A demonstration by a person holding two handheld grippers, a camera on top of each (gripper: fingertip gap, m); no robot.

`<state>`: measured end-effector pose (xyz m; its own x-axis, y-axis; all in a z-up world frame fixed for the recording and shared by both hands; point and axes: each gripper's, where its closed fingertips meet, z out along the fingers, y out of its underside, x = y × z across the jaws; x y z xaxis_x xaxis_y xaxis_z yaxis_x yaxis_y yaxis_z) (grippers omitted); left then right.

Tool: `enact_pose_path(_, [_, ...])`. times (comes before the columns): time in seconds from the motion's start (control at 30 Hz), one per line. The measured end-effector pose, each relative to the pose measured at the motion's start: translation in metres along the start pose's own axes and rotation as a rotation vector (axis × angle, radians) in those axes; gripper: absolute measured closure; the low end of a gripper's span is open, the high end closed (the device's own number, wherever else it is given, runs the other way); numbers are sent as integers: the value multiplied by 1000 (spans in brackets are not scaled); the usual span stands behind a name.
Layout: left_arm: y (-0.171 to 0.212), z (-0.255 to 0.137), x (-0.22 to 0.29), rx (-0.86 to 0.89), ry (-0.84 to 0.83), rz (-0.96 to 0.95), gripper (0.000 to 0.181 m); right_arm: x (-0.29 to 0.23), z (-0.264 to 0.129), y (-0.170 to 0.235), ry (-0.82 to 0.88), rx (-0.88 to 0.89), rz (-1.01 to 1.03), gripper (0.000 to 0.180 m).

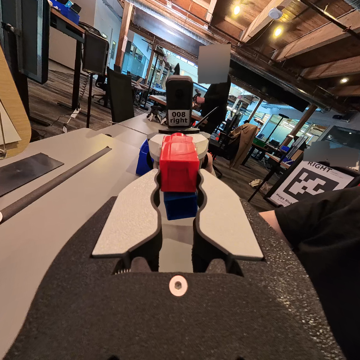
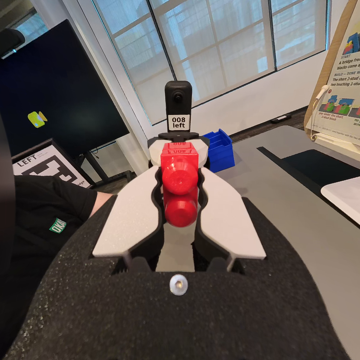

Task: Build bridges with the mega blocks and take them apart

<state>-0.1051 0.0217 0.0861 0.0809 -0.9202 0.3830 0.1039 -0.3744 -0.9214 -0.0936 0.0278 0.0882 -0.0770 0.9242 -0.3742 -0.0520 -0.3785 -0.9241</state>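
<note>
Room: behind my left view I see an open office with wooden ceiling beams [image 1: 292,44], hanging lamps and rows of desks; my right view faces tall grid windows [image 2: 194,48] and a dark wall screen [image 2: 58,87] at 10 o'clock.
Surface: smooth grey tabletop [image 1: 58,175], with a black flat mat [image 1: 23,171] at 9 o'clock in my left view.
Bin: small blue plastic bin [image 2: 220,152] on the table, at 1 o'clock behind the grippers in my right view.
Board: wooden-edged instruction board [image 2: 335,87] standing at 2 o'clock.
Left gripper [image 1: 178,181]: its grey fingers are clamped on the red two-stud plastic block [image 1: 178,165], with a blue block [image 1: 180,206] stuck beneath it.
Right gripper [image 2: 179,185]: fingers squeezed on the same red block from the opposite end, studs pointing at my camera.
Blocks: held in the air between both grippers, above the table.
</note>
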Motion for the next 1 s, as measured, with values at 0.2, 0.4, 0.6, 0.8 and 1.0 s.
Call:
enact_pose_path(0.2, [1, 0, 3, -20, 10, 8, 147, -4, 1, 2, 8, -28, -28, 146])
enact_pose_path(0.4, [3, -1, 2, -35, 8, 0, 147, -3, 2, 6, 5, -46, -23, 145])
enact_pose_path(0.6, [6, 0, 2, -50, 11, 3, 146, -3, 1, 8, 15, -60, -24, 146])
enact_pose_path(0.8, [-2, -1, 4, -17, 26, -7, 142, -4, 2, 1, 28, -36, -41, 146])
enact_pose_path(1.0, [-10, -11, -5, 46, 33, -69, 120, 4, -6, -12, 44, 66, 29, 146])
